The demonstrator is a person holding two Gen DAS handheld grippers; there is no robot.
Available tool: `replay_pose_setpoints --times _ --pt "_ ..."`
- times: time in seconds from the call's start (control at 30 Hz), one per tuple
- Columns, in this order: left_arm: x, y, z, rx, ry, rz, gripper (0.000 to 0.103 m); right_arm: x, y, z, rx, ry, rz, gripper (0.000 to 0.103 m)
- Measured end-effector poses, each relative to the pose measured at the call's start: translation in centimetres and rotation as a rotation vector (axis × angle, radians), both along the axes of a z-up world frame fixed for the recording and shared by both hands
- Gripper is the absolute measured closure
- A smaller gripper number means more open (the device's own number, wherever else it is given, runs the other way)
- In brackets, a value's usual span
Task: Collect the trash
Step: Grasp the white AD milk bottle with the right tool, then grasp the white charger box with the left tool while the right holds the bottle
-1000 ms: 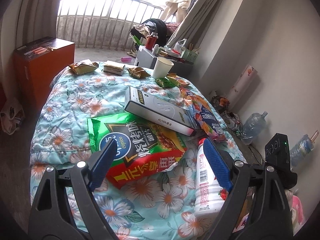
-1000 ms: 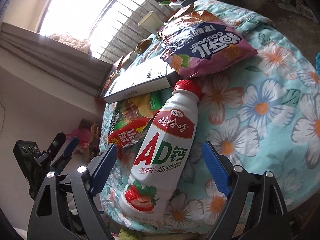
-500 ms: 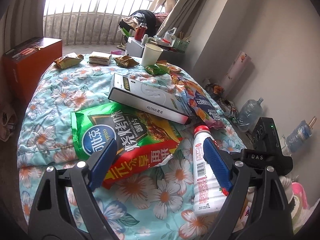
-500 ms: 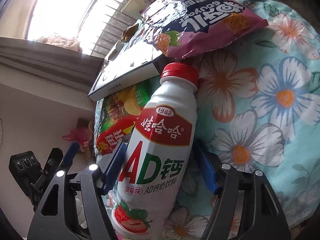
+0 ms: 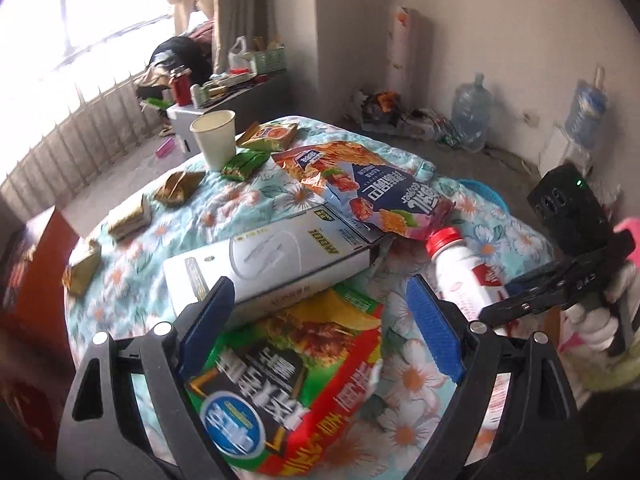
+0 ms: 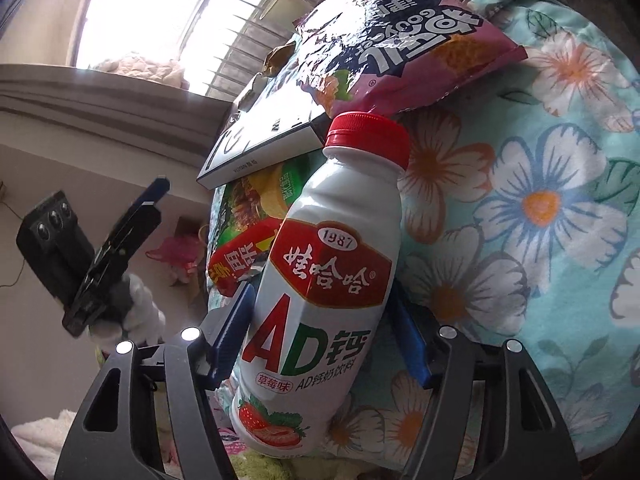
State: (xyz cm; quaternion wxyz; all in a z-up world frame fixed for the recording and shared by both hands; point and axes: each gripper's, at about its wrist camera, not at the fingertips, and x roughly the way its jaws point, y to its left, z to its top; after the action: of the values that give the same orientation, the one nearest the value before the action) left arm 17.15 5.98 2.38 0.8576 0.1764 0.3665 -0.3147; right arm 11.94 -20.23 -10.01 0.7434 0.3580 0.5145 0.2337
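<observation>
A white milk-drink bottle point(image 6: 332, 272) with a red cap lies on the floral quilt point(image 6: 540, 200). My right gripper point(image 6: 320, 340) is closing on it, both blue pads against its sides. In the left wrist view the bottle point(image 5: 460, 276) lies at the right with the right gripper point(image 5: 532, 300) on it. My left gripper point(image 5: 320, 320) stands open above a green and red chip bag point(image 5: 288, 380), holding nothing. A white box point(image 5: 272, 256) rests on that bag, and a purple snack bag point(image 5: 372, 192) lies behind the box.
A paper cup point(image 5: 214, 140) and several small wrappers point(image 5: 176, 188) sit at the far end of the bed. Water jugs point(image 5: 470, 116) and litter line the wall on the right. An orange cabinet point(image 5: 36, 276) stands to the left of the bed.
The right gripper's jaws have narrowed onto the bottle and moved in along it. The left gripper has rolled and shifted, now over the chip bag and nearer the box.
</observation>
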Motion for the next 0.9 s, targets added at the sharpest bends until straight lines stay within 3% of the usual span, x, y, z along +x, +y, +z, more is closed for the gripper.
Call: replay_pose_setpoints --times 0.13,0.23,0.37,0.5,0.9 --pt "4.7 -1.7 -0.8 0.106 0.079 -0.191 0.019 0.1 0.0 -0.3 0.01 0.002 0.005 0.038" --pt "7.9 -3.4 -2.6 0.248 0.155 -0.335 0.019 0.4 0.3 -0.5 0.011 0.002 0.007 0.038" --pt "10.2 -5.1 -4.6 0.349 0.25 -0.447 0.019 0.7 0.4 -0.7 0.019 0.001 0.006 0.038" --pt "11.5 -6.2 -5.6 0.399 0.299 -0.504 0.019 0.5 0.1 -0.7 0.024 -0.002 0.007 0.038" --pt "14.0 -8.3 -6.5 0.48 0.431 -0.551 0.016 0.4 -0.1 -0.9 0.034 -0.012 0.012 0.038"
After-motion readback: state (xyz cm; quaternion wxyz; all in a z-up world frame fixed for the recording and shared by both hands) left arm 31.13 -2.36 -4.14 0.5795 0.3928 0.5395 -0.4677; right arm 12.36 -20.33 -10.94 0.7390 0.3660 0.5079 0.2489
